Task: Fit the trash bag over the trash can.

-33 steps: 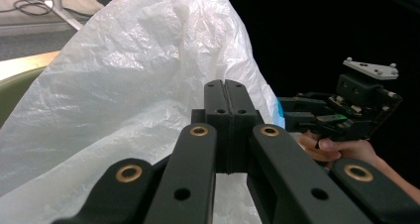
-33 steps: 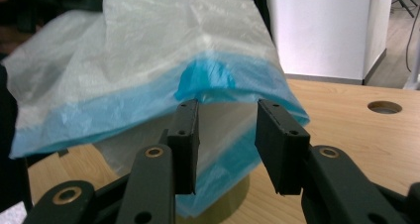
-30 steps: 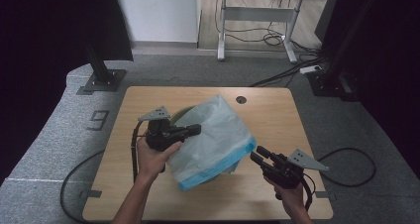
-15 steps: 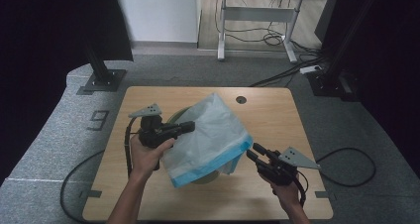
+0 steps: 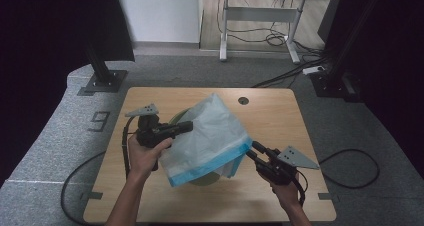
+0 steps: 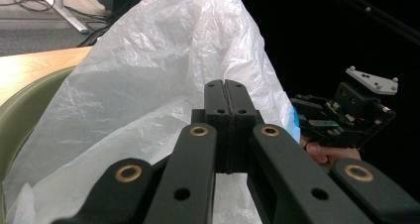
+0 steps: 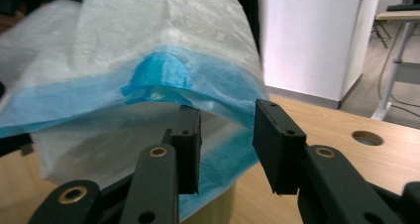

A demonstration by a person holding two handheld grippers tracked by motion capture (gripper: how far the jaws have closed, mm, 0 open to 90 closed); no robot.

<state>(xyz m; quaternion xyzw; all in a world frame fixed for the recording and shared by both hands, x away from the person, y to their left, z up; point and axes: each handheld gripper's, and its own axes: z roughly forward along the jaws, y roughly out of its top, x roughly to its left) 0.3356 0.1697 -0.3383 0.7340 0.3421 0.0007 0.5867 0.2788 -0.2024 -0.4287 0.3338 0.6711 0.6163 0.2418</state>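
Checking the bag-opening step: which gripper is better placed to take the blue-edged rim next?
Right, probably: the right gripper is open at the bag's blue rim; the left gripper is shut on the bag.

We saw the white bag (image 5: 207, 136) draped over the green bin (image 5: 179, 118) at the table's (image 5: 280, 116) middle, blocking any straight path between the left gripper (image 5: 187, 126) and the right gripper (image 5: 254, 148). Bare wood lay open toward the far edge, the right side and the near edge
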